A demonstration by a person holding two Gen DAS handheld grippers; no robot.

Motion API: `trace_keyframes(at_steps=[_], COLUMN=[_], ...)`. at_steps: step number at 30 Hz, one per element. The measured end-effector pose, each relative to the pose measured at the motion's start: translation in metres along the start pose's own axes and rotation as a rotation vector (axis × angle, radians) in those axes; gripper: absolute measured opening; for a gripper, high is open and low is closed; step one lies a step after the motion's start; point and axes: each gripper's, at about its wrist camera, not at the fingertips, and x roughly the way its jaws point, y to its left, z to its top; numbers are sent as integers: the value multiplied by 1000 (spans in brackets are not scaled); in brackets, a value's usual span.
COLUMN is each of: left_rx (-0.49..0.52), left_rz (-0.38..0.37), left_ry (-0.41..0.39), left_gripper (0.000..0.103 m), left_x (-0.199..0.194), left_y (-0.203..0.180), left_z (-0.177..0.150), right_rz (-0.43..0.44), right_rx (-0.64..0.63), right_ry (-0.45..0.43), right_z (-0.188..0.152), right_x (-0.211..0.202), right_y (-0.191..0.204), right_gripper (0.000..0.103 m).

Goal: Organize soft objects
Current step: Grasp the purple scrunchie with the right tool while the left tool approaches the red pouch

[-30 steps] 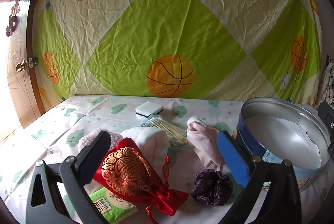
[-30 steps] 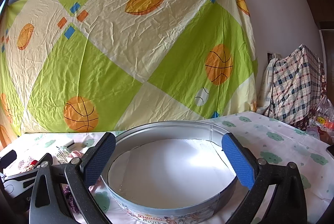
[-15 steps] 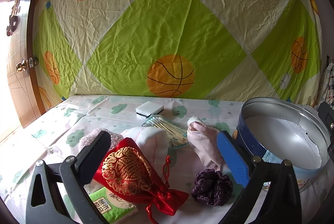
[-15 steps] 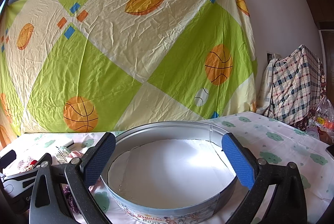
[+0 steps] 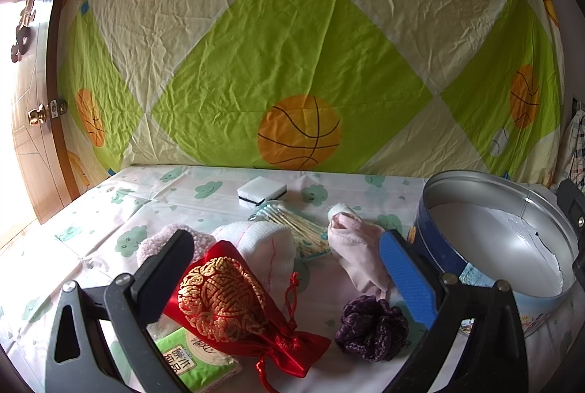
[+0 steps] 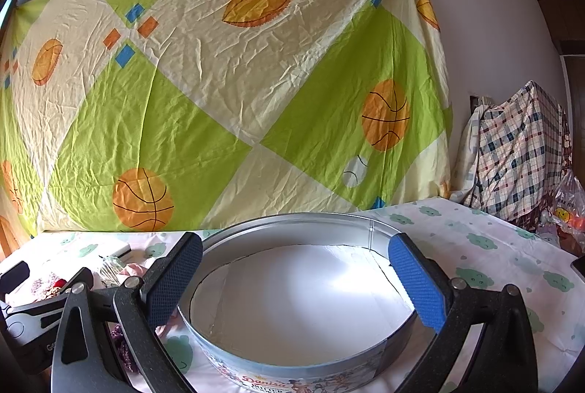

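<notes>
Left hand-held gripper (image 5: pixel 289 265) hangs wide open, holding nothing, over the red pouch (image 5: pixel 234 305) lying well left of the round tin (image 5: pixel 438 254). It looks light, slick and floppy: pinch the stuffed body, not the cord. Right hand-held gripper (image 6: pixel 292 279) gapes empty over the tin.
</notes>
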Motion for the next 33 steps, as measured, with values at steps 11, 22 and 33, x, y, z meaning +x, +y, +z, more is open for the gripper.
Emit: trace_keyframes(at_steps=[11,22,33], left_rx=[-41,-129,-33], left_rz=[-14,32,71], left_ry=[63,206,303], left_gripper=[103,103,103], left_x=[6,-15,-39], left_y=[13,73,118], left_z=[-4,-24,-45], right_rz=[53,314,516], right_rx=[-41,-171,-446], right_ry=[8,116,448], right_z=[-2,-15,-53], right_x=[0,6,35], right_y=[10,51,143], right_gripper=[103,102,76])
